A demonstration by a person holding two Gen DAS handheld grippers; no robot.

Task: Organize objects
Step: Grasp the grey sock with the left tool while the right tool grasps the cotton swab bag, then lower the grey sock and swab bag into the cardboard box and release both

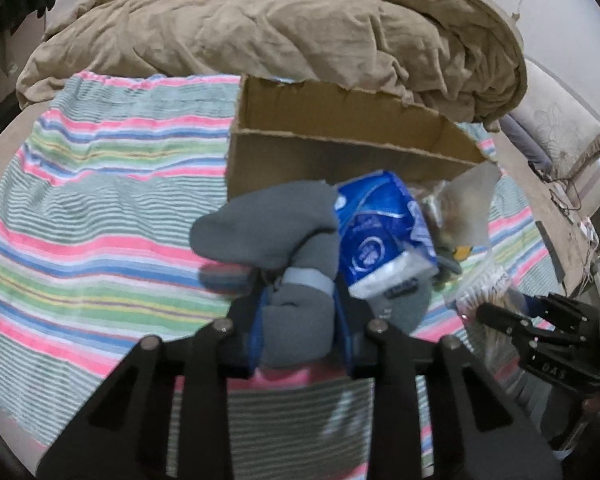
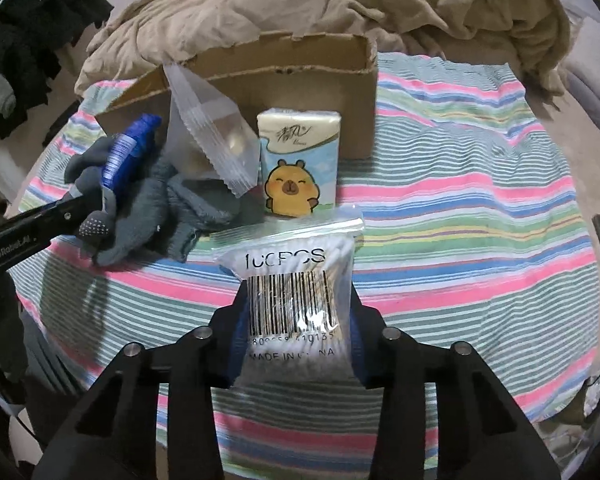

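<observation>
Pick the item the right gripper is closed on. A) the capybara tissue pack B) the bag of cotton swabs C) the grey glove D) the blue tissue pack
B: in the right wrist view the right gripper has its fingers pressed against both sides of the bag of cotton swabs, while the capybara tissue pack stands apart by the cardboard box.

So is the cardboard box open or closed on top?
Open. The cardboard box has no lid or flaps over it, and the left wrist view looks past its torn rim to the bare inner walls. Its floor is hidden, so cannot tell what's inside.
</observation>
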